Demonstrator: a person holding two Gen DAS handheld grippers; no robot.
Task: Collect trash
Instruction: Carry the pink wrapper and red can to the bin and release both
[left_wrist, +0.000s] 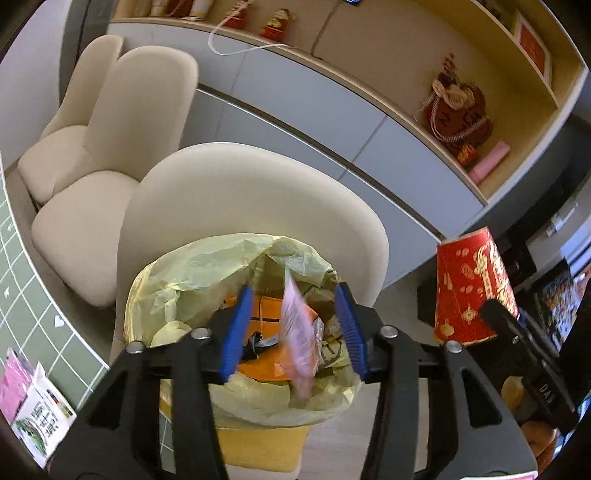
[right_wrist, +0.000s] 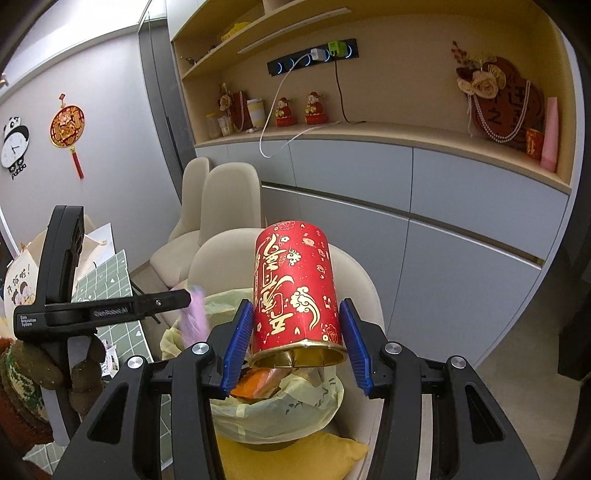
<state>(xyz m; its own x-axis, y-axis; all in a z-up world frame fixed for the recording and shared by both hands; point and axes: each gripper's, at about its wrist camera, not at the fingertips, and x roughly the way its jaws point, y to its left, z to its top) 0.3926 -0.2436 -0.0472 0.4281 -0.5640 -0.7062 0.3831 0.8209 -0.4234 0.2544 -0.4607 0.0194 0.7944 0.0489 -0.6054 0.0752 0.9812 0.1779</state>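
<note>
A bin lined with a pale yellow bag (left_wrist: 207, 280) stands on a chair seat, holding orange packaging and other scraps. My left gripper (left_wrist: 293, 328) is open above the bin mouth; a blurred pink wrapper (left_wrist: 297, 339) hangs loose between its blue fingers, touching neither. My right gripper (right_wrist: 295, 345) is open around a red and gold paper cup (right_wrist: 295, 295); the cup sits between the fingers just over the yellow bag (right_wrist: 280, 413), with a gap on the right side. The cup also shows in the left wrist view (left_wrist: 469, 288).
Cream chairs (left_wrist: 110, 147) stand by a table with a green grid cloth (left_wrist: 33, 306) bearing pink and white packets (left_wrist: 33, 410). Grey cabinets and a shelf with ornaments (right_wrist: 498, 99) run behind. A yellow cushion (right_wrist: 295, 461) lies under the bin.
</note>
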